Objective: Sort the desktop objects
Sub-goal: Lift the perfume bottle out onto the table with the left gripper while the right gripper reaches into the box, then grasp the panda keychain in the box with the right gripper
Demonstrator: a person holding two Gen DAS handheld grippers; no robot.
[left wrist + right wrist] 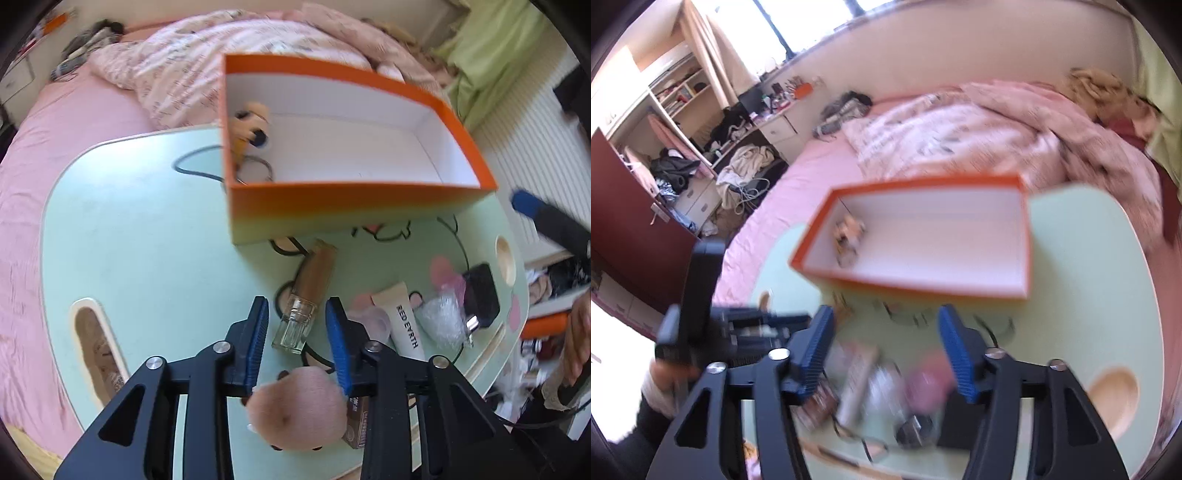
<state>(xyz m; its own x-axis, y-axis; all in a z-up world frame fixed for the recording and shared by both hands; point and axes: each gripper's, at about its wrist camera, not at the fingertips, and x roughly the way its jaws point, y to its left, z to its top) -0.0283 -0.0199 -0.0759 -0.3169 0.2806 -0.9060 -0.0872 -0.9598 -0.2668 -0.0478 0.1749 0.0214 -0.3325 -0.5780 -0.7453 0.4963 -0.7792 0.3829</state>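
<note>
One orange box (354,201) stands open on the pale green table (147,251), and everything else is placed from it. Inside, in its far left corner, lie one small plush toy (249,127) and one ring (255,170). Just in front of the box's near wall lies one glass bottle (304,299) with a brown cap. Right of the bottle, also in front of the box, are one white tube (404,319), one crumpled clear wrap (441,317) and one black case (482,295). Nearest the camera, well in front of the box, sits one pink plush ball (297,410), covering most of a small brown packet (358,424).

The left gripper (297,314) has its fingers apart, astride the bottle's clear end without pressing on it. The right gripper (886,325) also has its fingers apart, with nothing between them, above the clutter in front of the box.

The right wrist view is badly blurred, so the items below it cannot be told apart there. The tube's near end is hidden behind a finger of the left gripper.
</note>
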